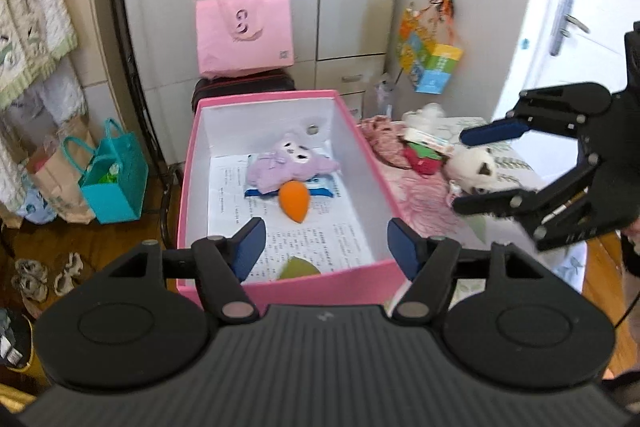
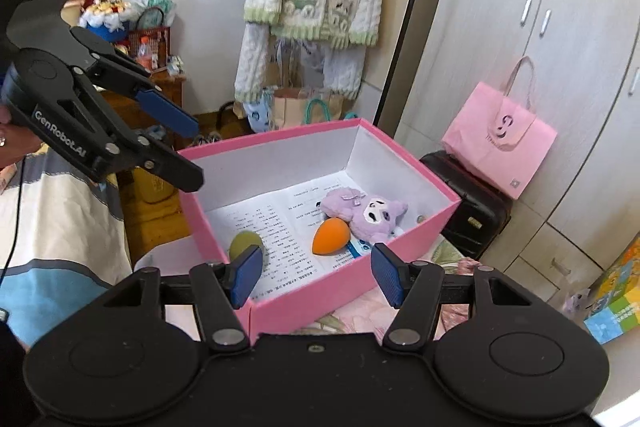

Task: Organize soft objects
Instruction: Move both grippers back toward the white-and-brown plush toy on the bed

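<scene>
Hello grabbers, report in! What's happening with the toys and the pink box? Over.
Left gripper open, empty. Right gripper open, empty. Purple plush and orange sponge in pink box. White plush outside. Nothing blocking.

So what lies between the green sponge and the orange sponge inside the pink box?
Only bare printed paper lining the box floor, between green sponge and orange sponge; the right wrist view shows it.

I get bright, even daylight in both views, with colours clean and shadows soft. The white door (image 1: pixel 560 39), far right of my left jaws, is washed out by glare. Beyond both sets of jaws the pink box (image 2: pixel 320 291) is reasonably sharp, its inner walls evenly lit. Motion blur smears the right gripper (image 1: pixel 476 171) and the hanging sweater (image 1: pixel 32 7) at the left edge. Fisheye distortion bows the wardrobe (image 2: pixel 568 27) lines, and dark corners frame the right wrist view.
</scene>
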`<state>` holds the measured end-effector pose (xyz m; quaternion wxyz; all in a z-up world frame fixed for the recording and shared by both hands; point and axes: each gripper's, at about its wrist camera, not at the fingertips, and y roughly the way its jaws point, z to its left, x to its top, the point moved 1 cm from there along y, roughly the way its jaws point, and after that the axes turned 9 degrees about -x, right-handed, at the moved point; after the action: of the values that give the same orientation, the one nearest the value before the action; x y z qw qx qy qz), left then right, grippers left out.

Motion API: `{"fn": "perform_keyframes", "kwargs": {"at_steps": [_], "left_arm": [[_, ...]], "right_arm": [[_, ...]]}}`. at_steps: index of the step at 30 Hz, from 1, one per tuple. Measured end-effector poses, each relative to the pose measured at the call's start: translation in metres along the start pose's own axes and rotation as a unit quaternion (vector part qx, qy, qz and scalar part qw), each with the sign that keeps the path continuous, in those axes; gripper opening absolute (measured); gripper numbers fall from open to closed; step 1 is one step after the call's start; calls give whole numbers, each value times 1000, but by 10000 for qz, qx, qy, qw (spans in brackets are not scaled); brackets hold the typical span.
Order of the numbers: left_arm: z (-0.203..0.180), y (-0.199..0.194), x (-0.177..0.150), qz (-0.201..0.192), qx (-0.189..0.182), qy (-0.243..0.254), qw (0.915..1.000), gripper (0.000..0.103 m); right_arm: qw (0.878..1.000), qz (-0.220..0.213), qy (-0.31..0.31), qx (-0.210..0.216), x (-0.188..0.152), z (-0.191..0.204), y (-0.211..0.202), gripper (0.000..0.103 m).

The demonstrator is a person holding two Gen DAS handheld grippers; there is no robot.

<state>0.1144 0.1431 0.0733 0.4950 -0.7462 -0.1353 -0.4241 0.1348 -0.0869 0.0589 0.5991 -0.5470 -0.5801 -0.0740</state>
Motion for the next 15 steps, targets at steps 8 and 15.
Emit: {"fn": "perform_keyframes", "kwargs": {"at_steps": [8, 15], "left_arm": [[-24, -13, -16, 262, -346, -378, 9983, 69], [-66, -4, -30, 529, -654, 106, 9964, 70]], "right_arm": [[9977, -396, 528, -156, -27, -18, -65, 72], [9944, -630, 792, -317, -68, -22, -107, 78]]}}
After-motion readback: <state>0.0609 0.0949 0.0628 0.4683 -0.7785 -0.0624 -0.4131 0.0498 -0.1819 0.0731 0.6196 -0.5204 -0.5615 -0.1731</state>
